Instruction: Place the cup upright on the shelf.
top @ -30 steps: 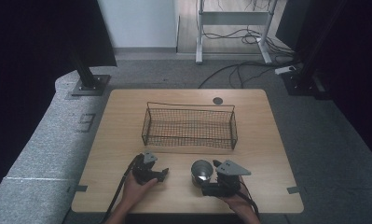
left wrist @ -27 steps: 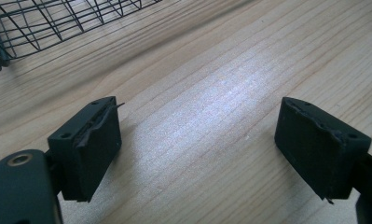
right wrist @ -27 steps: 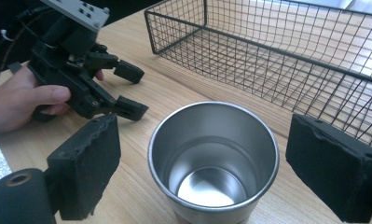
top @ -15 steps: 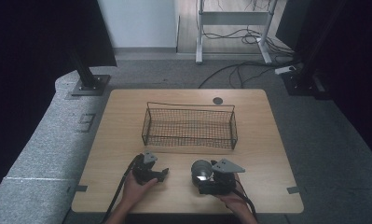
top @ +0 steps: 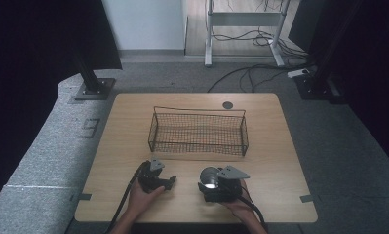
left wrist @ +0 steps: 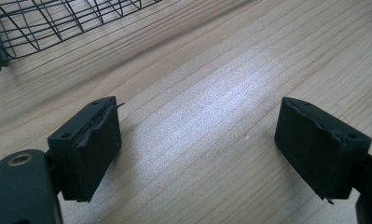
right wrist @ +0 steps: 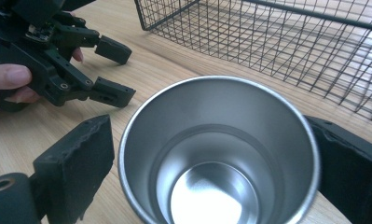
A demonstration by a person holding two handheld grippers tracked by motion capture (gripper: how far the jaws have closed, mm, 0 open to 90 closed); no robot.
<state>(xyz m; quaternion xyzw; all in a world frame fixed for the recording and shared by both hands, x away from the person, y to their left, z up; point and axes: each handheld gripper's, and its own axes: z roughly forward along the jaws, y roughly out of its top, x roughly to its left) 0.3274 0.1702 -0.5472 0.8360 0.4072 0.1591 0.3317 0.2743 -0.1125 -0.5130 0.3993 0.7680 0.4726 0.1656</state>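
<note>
In the high view, the left gripper [top: 168, 182] sits low and left of centre, jaws apart; the right gripper [top: 212, 184] holds a steel cup [top: 209, 177] below the wire basket [top: 198, 131].

In the left gripper view, the jaws are wide apart over bare table [left wrist: 211, 107].

In the right gripper view, both pads press the cup [right wrist: 218, 154], with the left gripper [right wrist: 111, 70] at the upper left.

The wire basket [top: 198, 132] is set mid-worktop [top: 280, 161]; the steel cup [top: 209, 177] is placed before it, slightly right.

Wooden table [top: 133, 117] — grey carpet [top: 46, 161], cables [top: 250, 73]
</note>
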